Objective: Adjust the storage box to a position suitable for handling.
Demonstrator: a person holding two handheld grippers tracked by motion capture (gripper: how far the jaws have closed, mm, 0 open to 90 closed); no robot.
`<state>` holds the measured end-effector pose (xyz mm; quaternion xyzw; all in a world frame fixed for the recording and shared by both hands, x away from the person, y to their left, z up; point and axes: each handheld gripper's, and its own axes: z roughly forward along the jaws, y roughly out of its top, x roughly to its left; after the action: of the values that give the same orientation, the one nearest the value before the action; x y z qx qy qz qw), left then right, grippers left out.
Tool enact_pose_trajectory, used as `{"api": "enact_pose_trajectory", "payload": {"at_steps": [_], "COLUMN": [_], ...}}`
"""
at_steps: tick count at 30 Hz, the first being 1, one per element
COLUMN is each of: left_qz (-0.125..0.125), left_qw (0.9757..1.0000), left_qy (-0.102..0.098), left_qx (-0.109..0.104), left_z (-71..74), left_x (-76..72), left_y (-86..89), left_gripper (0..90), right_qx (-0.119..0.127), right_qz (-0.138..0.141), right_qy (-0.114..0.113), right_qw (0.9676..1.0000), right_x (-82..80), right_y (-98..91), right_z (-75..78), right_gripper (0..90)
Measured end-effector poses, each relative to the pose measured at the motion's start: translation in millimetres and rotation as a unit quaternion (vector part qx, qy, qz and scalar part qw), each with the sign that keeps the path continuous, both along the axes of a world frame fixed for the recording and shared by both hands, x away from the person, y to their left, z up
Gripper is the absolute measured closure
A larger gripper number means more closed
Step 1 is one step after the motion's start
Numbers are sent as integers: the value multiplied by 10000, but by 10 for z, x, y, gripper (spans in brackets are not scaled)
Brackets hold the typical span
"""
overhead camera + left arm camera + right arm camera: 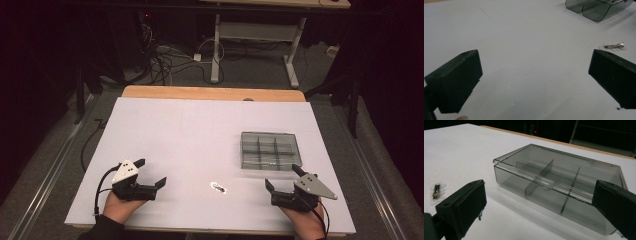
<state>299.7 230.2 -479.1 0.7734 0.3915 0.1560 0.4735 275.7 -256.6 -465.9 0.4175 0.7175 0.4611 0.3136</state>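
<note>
1. Two grippers flank a small silver metal clip (219, 187) on the white table (175, 130): left gripper (150, 173) left of it, jaws wide, empty.
2. Right gripper (282, 176) right of the clip, spread, empty; the smoky clear plastic compartment box (270, 149) lies beyond, lid closed.

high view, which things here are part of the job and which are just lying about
Part of the job:
- small metal clip on the white table cover, between the two grippers
- clear divided box, lid shut
- left gripper, open
- right gripper, open

Just lying about:
- cables on the floor beyond the table
- white desk frame at the back
</note>
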Motion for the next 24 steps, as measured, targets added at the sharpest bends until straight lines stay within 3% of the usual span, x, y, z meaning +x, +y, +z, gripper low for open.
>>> {"api": "enact_pose_trajectory", "payload": {"at_steps": [24], "left_qz": [-9], "left_qw": [10000], "left_qy": [47], "left_qx": [43], "left_z": [-16], "left_x": [14], "left_y": [-1], "left_gripper": [0], "right_qx": [53], "right_qz": [-540], "right_qy": [-45], "right_qw": [9985], "right_x": [-1], "right_y": [-437], "right_z": [51], "right_gripper": [21]}}
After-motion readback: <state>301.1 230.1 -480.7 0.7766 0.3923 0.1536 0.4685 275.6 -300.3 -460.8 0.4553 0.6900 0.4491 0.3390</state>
